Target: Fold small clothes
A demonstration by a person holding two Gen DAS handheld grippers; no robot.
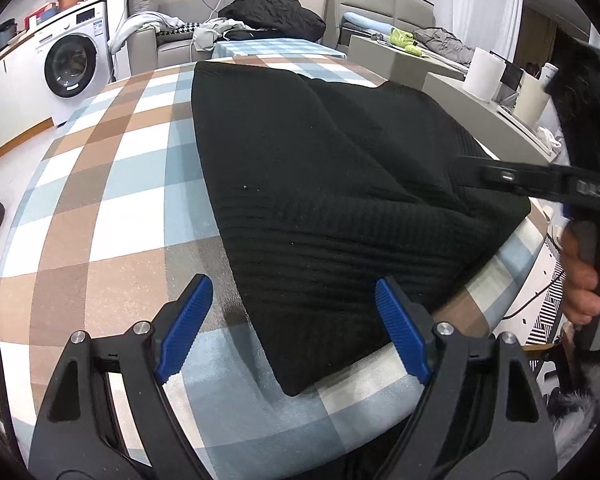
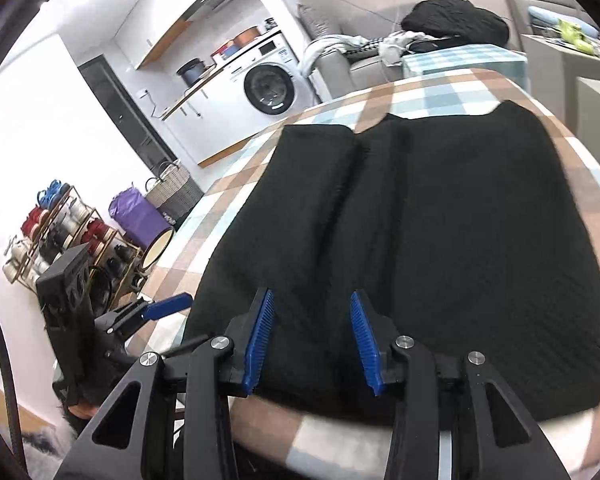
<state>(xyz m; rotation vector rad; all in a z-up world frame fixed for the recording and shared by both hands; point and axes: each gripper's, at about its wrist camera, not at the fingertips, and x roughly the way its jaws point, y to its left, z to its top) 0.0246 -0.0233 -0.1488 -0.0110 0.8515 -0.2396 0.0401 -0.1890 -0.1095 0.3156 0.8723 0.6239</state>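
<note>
Blue ribbed pads of the left gripper [image 1: 290,328] fill the bottom of the left wrist view, jaws spread wide and empty, poised over the near corner of the black knit garment [image 1: 340,200]. That garment lies folded flat on the checked tablecloth [image 1: 112,208], reaching from the table's near edge to its far side. Its right border is cut off here by the right gripper [image 1: 500,176], seen side-on, with the person's hand [image 1: 584,280] wrapped on the handle at the frame edge.

Only the right wrist view shows the full fold: 2 raised lengthwise ridges on the garment's [image 2: 440,240] left half and a notched far edge. It is blurred toward the right rim and the near table edge. The right gripper [image 2: 312,336] stands part-open, nothing between its pads, over the garment's near hem; contact with the cloth cannot be determined. The left gripper [image 2: 168,308] appears at lower left, with just 1 blue finger visible.

Each view shows a washing machine [image 1: 74,64] beyond the table.
</note>
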